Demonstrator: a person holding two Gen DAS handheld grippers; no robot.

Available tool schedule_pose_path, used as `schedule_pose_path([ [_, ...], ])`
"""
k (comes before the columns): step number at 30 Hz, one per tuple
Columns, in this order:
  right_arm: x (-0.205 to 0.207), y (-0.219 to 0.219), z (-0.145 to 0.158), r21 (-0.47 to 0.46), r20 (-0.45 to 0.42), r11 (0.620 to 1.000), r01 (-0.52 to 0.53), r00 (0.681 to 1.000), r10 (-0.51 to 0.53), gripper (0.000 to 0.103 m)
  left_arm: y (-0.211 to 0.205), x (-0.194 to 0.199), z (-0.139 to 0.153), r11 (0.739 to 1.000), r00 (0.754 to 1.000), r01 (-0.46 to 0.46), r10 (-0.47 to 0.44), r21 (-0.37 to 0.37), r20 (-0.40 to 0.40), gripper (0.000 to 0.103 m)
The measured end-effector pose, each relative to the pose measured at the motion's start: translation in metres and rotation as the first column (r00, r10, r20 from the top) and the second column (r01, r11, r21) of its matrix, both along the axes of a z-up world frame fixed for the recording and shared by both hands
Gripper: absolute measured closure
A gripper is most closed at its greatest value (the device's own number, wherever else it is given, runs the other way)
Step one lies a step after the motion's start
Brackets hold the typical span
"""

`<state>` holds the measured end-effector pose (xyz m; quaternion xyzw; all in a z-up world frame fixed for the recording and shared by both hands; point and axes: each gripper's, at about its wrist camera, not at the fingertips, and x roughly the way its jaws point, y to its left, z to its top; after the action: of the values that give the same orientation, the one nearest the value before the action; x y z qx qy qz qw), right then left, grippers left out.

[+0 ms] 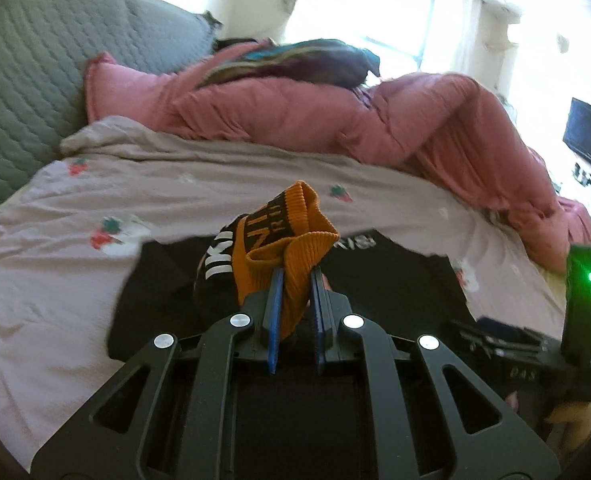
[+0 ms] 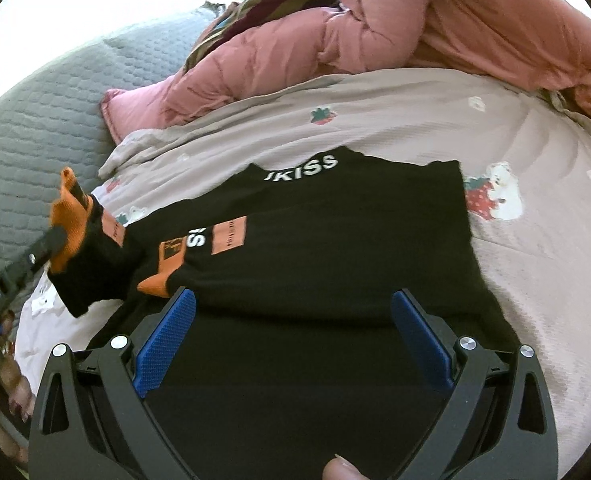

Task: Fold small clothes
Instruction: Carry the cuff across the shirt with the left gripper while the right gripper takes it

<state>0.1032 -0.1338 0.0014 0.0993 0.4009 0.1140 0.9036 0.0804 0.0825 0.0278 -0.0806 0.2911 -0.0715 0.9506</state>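
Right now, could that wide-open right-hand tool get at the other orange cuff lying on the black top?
Probably yes. The right gripper is open and empty, and the orange cuff lies uncovered on the black top just beside its left finger. The left gripper holds only the other sleeve cuff, off to the side.

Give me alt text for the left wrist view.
The left gripper is shut on the orange cuff of a black top, lifting it above a strawberry-print sheet. Behind lie a pink duvet and a grey quilt.

Strawberry-print bed (image 2: pixel 395 112) under black top (image 2: pixel 335 248), pink quilt (image 2: pixel 435 20)
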Motion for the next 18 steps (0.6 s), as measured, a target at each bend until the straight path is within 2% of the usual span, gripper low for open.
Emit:
schedule_pose_path([
  [2, -0.001, -0.004, -0.001, 0.002, -0.001, 1.000, 0.008, 1.000, -0.008, 0.005, -0.007, 0.001, -0.004, 0.999, 0.999, 0.034, -0.035, -0.009, -0.021, 0.095],
  [4, -0.001, -0.007, -0.002, 0.005, -0.004, 1.000, 0.013, 1.000, -0.013, 0.005, -0.012, 0.000, -0.011, 0.994, 0.995, 0.092, -0.095, -0.064, -0.044, 0.091],
  [6, -0.002, -0.009, -0.004, 0.008, -0.008, 1.000, 0.015, 1.000, -0.015, 0.005, -0.017, -0.003, -0.014, 0.986, 0.989, 0.136, -0.140, -0.095, -0.042, 0.091],
  [9, -0.002, -0.008, -0.005, 0.010, -0.012, 1.000, 0.010, 1.000, -0.010, 0.005, -0.020, -0.009, -0.016, 0.987, 0.989, 0.137, -0.140, -0.078, -0.037, 0.091],
  [12, -0.003, -0.001, -0.006, 0.015, -0.020, 1.000, -0.018, 1.000, 0.018, 0.005, -0.006, -0.012, -0.015, 0.995, 0.997, 0.073, -0.075, -0.062, -0.019, 0.087],
  [14, -0.004, 0.007, -0.008, 0.029, -0.036, 0.998, -0.051, 0.998, 0.052, 0.005, 0.007, -0.008, -0.017, 1.000, 1.000, -0.011, 0.010, -0.014, -0.029, 0.081],
  [15, -0.004, 0.012, -0.010, 0.037, -0.043, 0.997, -0.064, 0.997, 0.065, 0.005, 0.014, -0.006, -0.020, 0.998, 0.997, -0.063, 0.063, 0.020, -0.039, 0.079],
  [18, -0.005, 0.034, -0.016, 0.065, -0.074, 0.990, -0.123, 0.989, 0.128, 0.005, 0.038, -0.002, -0.028, 0.987, 0.986, -0.156, 0.158, 0.041, -0.046, 0.077],
])
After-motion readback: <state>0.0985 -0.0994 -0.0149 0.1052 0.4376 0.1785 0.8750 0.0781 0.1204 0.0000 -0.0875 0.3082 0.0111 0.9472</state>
